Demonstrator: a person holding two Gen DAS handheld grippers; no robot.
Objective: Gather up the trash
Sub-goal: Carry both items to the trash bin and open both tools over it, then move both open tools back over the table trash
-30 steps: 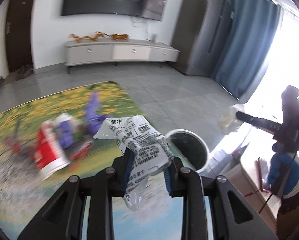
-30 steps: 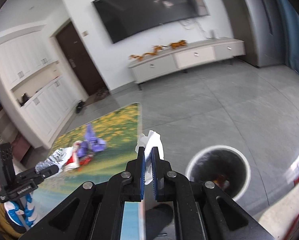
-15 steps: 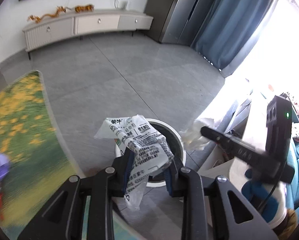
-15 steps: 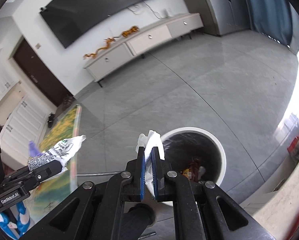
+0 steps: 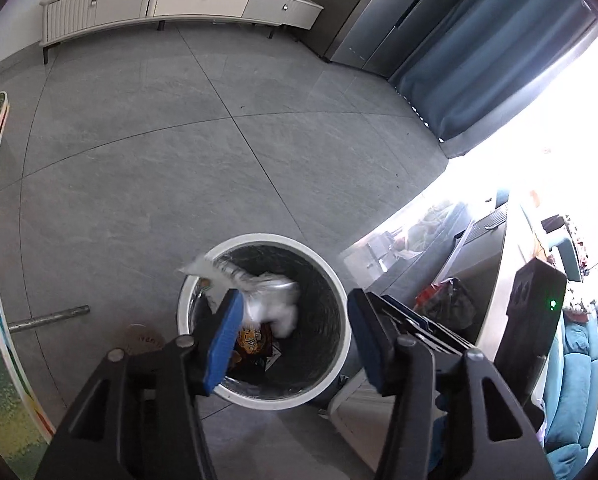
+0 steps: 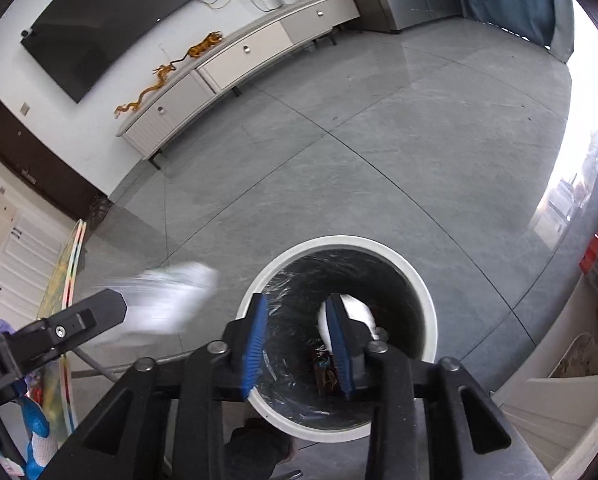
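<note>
Presently both tongs hang over the white round bin (image 5: 341,304) on the grey floor (image 5: 179,160). Left tongs (image 5: 295,340) have just been opening; their blue pads stand apart, and the blurred white wrapper (image 5: 259,292) is loose at the bin's mouth. Right tongs (image 6: 297,344) have likewise just been opening, jaws apart, with the white tissue (image 6: 359,312) beyond them, inside the bin.

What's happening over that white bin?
A person holds two handheld grippers over the white trash bin. The left gripper has just opened its jaws and its printed wrapper is dropping in. The right gripper has just opened too, its white tissue falling beside snack packets inside.
</note>
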